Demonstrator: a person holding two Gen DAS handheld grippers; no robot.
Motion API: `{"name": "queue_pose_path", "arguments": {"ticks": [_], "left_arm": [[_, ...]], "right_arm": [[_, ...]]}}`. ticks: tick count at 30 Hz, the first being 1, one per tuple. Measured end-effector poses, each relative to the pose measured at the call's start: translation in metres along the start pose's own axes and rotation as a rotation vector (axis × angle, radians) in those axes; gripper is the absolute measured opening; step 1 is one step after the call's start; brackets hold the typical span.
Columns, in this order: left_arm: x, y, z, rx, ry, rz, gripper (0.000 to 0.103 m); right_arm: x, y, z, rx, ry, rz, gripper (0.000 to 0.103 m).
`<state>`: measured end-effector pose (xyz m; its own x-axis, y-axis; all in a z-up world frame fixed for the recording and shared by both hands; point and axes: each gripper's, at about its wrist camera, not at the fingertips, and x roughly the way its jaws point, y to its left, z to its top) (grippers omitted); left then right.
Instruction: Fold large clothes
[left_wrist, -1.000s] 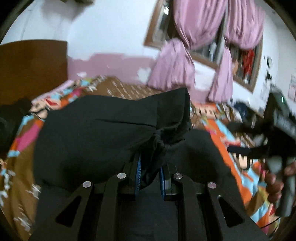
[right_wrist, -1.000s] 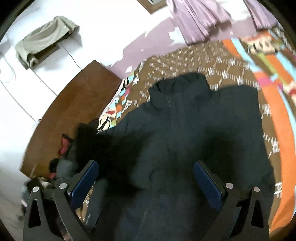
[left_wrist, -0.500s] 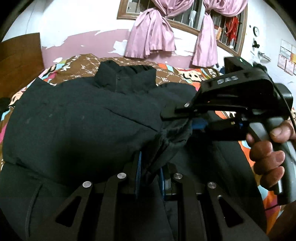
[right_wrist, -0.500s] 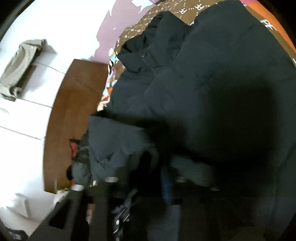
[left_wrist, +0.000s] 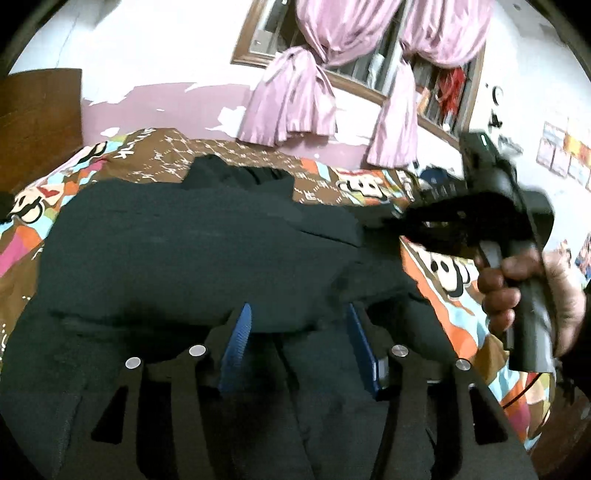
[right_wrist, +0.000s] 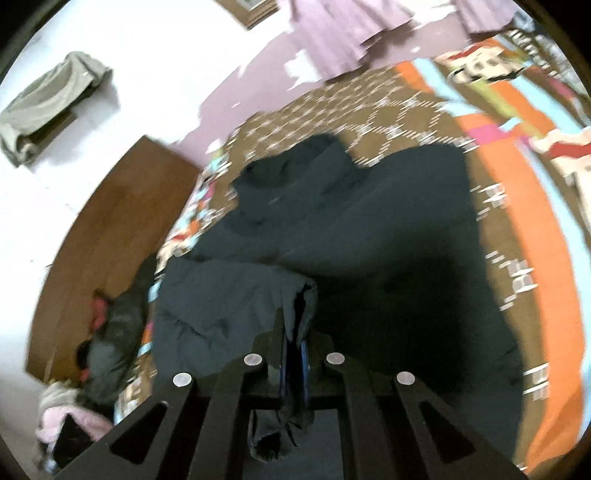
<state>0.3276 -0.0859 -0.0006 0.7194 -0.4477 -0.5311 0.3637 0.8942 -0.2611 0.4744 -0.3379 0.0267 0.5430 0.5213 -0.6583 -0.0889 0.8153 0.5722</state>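
A large black jacket (left_wrist: 177, 251) lies spread over the bed, its collar (left_wrist: 236, 177) at the far side. My left gripper (left_wrist: 301, 332) stands open just above the jacket's near part, with nothing between its blue pads (left_wrist: 238, 343). In the right wrist view my right gripper (right_wrist: 294, 343) is shut on a bunched sleeve (right_wrist: 229, 306) of the jacket (right_wrist: 388, 229), held up over the body. Seen from the left wrist, the right gripper (left_wrist: 402, 221) is blurred at the jacket's right edge, held by a hand (left_wrist: 517, 288).
A patterned bedspread (left_wrist: 351, 188) in brown, orange and blue covers the bed. A wooden headboard (right_wrist: 103, 236) stands to the left, with a heap of other clothes (right_wrist: 110, 332) against it. Pink curtains (left_wrist: 295, 103) hang at a window on the far wall.
My left gripper has let go of the bunched black fabric and opened. My right gripper has shut on the sleeve and drawn back toward the jacket's right side.
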Motion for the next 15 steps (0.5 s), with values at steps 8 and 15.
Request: {"name": "queue_pose_path", "arguments": {"ticks": [8,15], "left_arm": [[-0.003,0.084,0.032,-0.21,0.016,0.276,0.058],[0.016,0.14,0.069,-0.255,0.035,0.34,0.058]], "right_arm": [[0.01,-0.033,0.01,-0.08,-0.051,-0.359,0.016],[0.025,0.002,0.014,-0.233,-0.184,-0.527,0.076]]}}
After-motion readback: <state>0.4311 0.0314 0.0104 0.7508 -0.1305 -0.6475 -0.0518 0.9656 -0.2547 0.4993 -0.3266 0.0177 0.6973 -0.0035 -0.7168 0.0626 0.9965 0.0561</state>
